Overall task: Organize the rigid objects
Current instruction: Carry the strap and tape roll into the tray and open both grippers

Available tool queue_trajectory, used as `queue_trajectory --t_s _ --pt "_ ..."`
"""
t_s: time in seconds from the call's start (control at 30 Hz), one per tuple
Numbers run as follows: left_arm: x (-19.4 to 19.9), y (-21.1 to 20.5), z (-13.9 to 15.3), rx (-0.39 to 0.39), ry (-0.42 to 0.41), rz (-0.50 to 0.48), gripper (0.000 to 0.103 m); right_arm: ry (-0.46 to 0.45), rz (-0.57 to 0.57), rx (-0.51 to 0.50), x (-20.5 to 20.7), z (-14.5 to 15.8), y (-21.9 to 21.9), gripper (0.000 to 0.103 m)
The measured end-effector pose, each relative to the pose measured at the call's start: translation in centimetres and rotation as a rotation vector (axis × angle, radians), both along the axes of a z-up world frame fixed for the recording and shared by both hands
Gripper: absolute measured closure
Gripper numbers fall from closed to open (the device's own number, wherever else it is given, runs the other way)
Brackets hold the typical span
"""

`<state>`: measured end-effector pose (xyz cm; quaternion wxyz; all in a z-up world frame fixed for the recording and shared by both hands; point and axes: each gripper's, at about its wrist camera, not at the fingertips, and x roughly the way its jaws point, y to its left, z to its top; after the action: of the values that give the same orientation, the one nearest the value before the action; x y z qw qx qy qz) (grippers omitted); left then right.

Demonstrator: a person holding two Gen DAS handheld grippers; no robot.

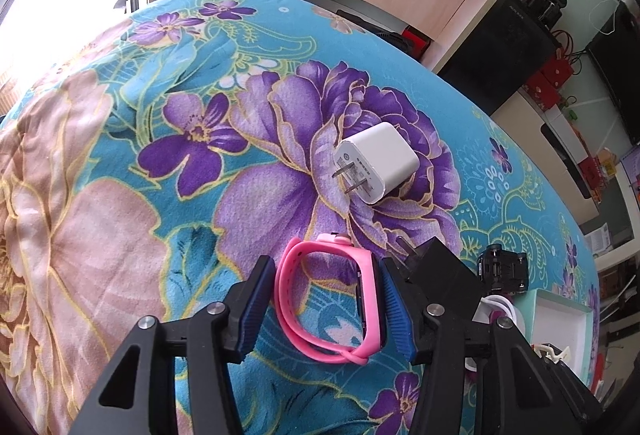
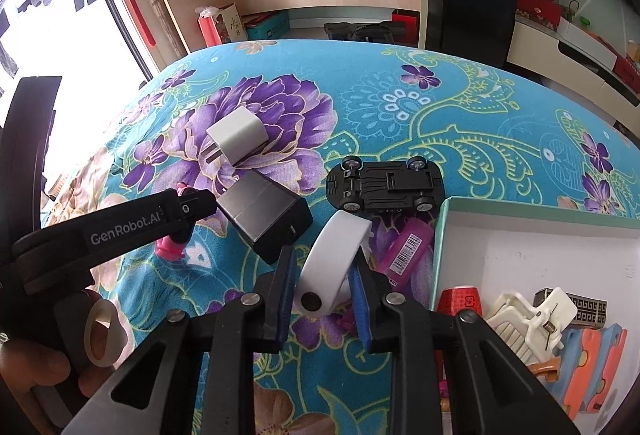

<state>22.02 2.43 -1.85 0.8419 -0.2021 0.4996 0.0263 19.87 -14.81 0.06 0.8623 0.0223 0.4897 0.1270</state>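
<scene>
Between our left gripper's (image 1: 322, 299) blue pads lies the pink watch band (image 1: 326, 301), resting on the floral blanket (image 1: 120, 195); the right pad touches its thick side, the left pad stands just apart, so the fingers are spread around it, not clamped. Our right gripper (image 2: 322, 287) has its fingers closed onto the white band (image 2: 332, 259), pressing both sides. Just beyond the pink band sits the black charger (image 2: 266, 217), and farther on the white charger (image 1: 376, 163) lies with its prongs pointing toward us. We see the black toy car (image 2: 386, 187) upside down beside the box (image 2: 540, 247), with a purple barcoded item (image 2: 406, 251) near the box wall. Inside the box lie a cream clip (image 2: 528, 319), a red piece (image 2: 458, 301) and orange-and-blue pieces (image 2: 592, 367).
</scene>
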Motion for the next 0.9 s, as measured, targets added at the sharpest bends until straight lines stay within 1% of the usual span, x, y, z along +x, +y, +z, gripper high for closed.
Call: queue_trajectory --t_s 0.03,0.13,0.27,0.5,0.6,0.73,0.9 --pt "0.0 0.0 0.0 0.005 0.000 0.000 0.049 0.001 0.001 0.003 0.0 0.0 0.0 0.077" --pt "0.0 0.1 0.2 0.003 -0.006 -0.002 0.050 0.002 -0.003 0.014 0.1 0.0 -0.1 0.078" --pt "-0.2 0.2 0.5 0.008 -0.014 0.000 0.050 -0.018 -0.008 0.034 -0.1 0.6 -0.4 0.084" --pt "-0.5 0.2 1.4 0.014 -0.038 -0.004 0.050 -0.032 -0.012 0.057 -0.2 1.1 -0.9 0.085" --pt "-0.8 0.1 2.4 0.012 -0.067 -0.011 0.050 -0.065 -0.014 0.062 -0.6 2.3 -1.2 0.085" --pt "-1.5 -0.3 4.6 0.016 -0.128 -0.025 0.050 -0.116 -0.028 0.074 -1.3 4.1 -2.0 0.085" --pt "-2.1 -1.9 6.6 0.010 -0.182 -0.071 0.050 -0.156 -0.058 0.086 -2.0 5.6 -3.4 0.085"
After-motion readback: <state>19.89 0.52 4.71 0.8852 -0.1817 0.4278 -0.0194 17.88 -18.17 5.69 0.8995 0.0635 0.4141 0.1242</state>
